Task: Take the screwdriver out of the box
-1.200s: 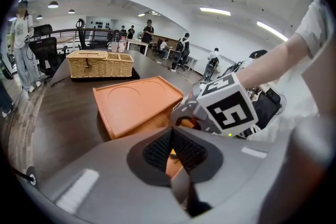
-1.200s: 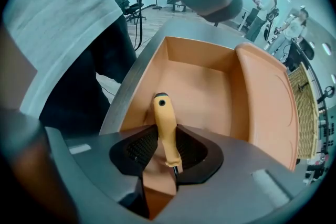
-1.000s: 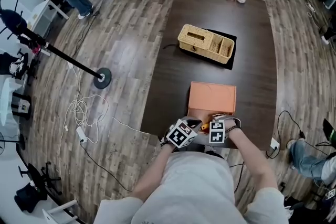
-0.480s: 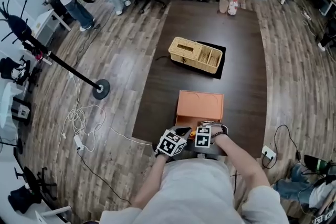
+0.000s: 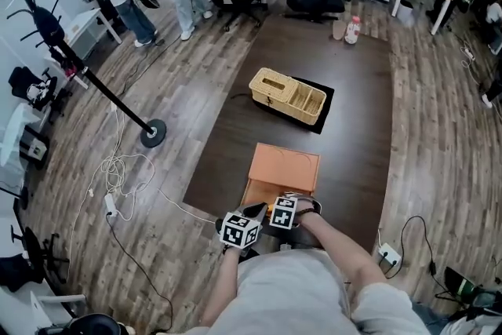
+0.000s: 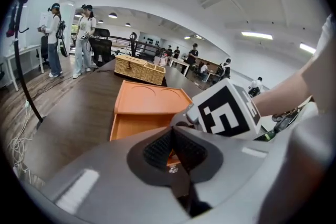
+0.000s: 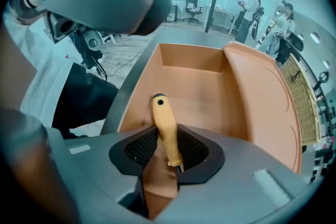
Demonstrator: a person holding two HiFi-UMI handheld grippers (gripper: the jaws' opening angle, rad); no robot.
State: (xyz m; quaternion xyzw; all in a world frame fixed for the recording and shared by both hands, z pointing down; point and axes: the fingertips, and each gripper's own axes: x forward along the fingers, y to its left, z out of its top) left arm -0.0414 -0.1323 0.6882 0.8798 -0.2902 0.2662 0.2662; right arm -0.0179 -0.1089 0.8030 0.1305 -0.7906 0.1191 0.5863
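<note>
While orange box (image 7: 202, 84) is laid open, screwdriver (image 7: 164, 122) is clamped by yellow handle between right gripper (image 7: 167, 147) jaws, at box's 6 o'clock end. Left gripper (image 6: 173, 153) jaws are pressed together, nothing held, at 9 o'clock of right gripper. Wicker basket (image 5: 286, 96) is listed at 12 o'clock of box.

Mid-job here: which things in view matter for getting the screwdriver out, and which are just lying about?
In the job:
screwdriver, clamped in the right gripper
orange box, lid open

Lying about:
wicker basket
black mat under it
bottle
cup
</note>
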